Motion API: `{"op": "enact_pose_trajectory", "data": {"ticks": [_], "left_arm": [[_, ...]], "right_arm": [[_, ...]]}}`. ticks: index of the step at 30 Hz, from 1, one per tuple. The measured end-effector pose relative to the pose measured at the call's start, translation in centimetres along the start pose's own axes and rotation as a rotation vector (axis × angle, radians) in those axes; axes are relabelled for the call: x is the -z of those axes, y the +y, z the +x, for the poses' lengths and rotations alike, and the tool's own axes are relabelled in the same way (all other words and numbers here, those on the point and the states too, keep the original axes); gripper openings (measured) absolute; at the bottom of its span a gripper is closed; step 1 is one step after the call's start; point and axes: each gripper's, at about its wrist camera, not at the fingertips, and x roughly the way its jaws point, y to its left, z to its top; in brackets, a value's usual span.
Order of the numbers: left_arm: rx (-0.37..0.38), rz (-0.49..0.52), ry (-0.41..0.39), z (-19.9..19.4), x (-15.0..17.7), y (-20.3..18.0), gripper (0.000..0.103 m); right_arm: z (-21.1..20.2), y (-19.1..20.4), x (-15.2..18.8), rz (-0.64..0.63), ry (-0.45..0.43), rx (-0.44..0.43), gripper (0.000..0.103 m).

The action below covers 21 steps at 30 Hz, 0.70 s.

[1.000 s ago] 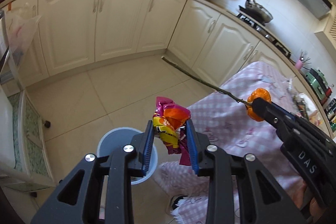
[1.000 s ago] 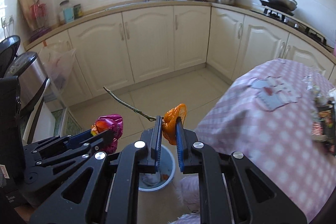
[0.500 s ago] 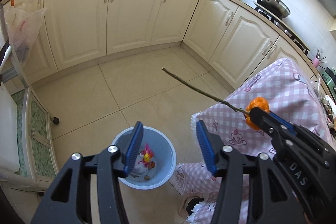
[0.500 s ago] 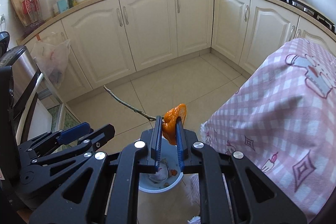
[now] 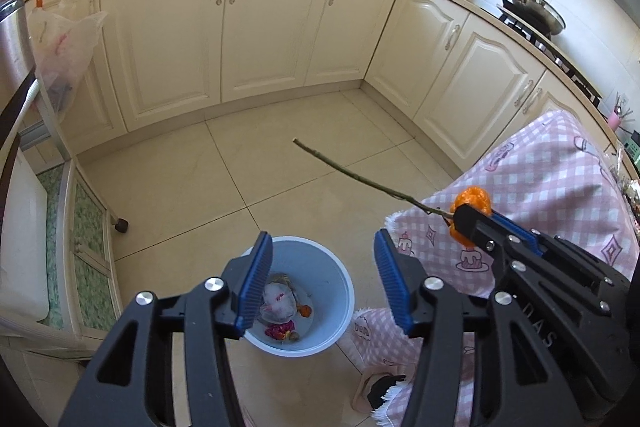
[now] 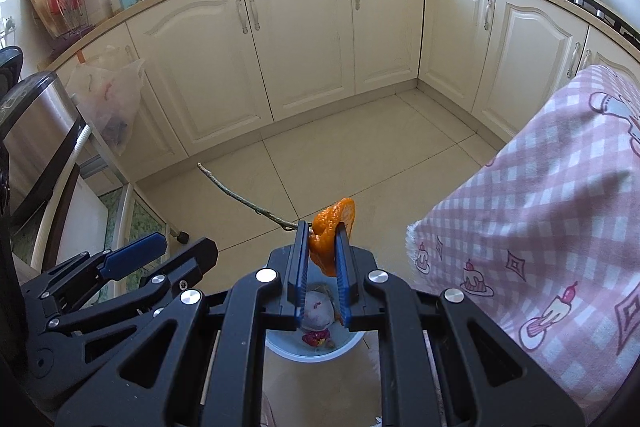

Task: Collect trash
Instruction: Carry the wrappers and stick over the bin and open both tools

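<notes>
A light blue bin stands on the floor by the table corner. A crumpled white wad and a pink-yellow wrapper lie in it. My left gripper hangs open above the bin with nothing between its blue pads. To its right, my right gripper is shut on an orange peel and a long thin twig that sticks out to the left. In the right wrist view the right gripper pinches the peel and twig over the bin, and the left gripper is at the left.
A table under a pink checked cloth stands right beside the bin. A wheeled cart is on the left, with a plastic bag hanging above it. Cream cabinets line the far side of the tiled floor.
My left gripper opened and the colourful wrapper fell into the bin. Both grippers sank closer to the bin. The right one kept its hold on the peel and twig.
</notes>
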Motion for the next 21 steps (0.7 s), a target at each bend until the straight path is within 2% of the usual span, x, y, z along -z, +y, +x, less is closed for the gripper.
{"op": "enact_pose_trajectory", "data": {"ticks": [7,12,21], "left_arm": [[-0.013,-0.024,-0.011,0.0,-0.5,1.1,0.052],[-0.019,-0.038,-0.019,-0.2,-0.7,1.3,0.052],[0.015,0.002,-0.050,-2.4,-1.2,-0.8,0.054]], "right_arm": [[0.8,0.7,-0.7,0.005,-0.019,-0.018,0.015],[0.8,0.8,-1.2,-0.005,-0.037,-0.009,0.028],[-3.0,-0.8,-1.6,0.007,-0.092,0.023,0.032]]}}
